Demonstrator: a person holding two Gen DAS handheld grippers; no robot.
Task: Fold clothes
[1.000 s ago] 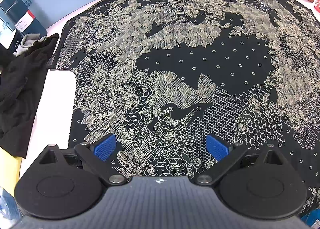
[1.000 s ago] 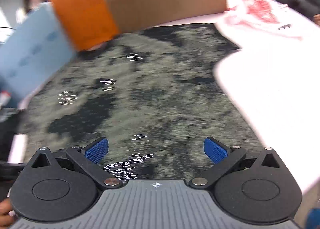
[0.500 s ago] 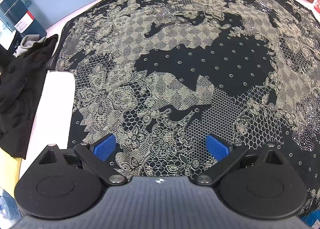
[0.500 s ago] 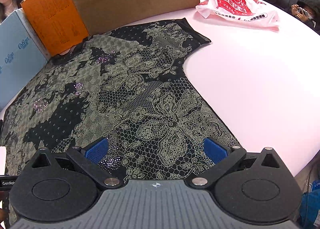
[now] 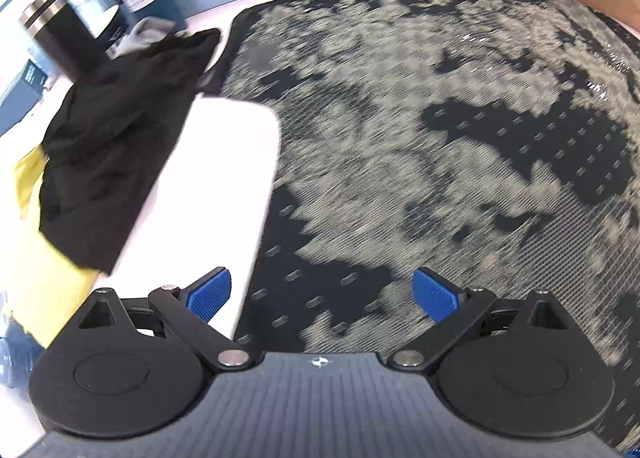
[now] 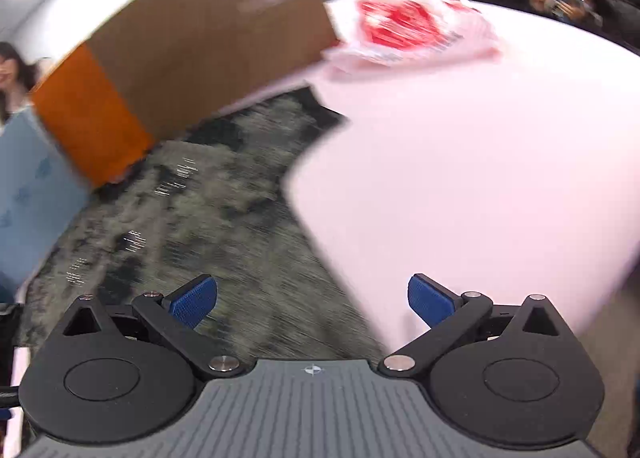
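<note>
A black top with pale lace print lies spread flat on the white surface, its long axis running away from both claws, neckline far, against the cardboard box. The left claw and right claw are both released, holding nothing. Only the left view shows a black garment heap; only the right shows a red-printed plastic bag.

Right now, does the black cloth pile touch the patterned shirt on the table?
Touching. In the left wrist view the black cloth pile laps its upper corner over the sleeve edge of the patterned shirt, with no strip of table between them there.
</note>
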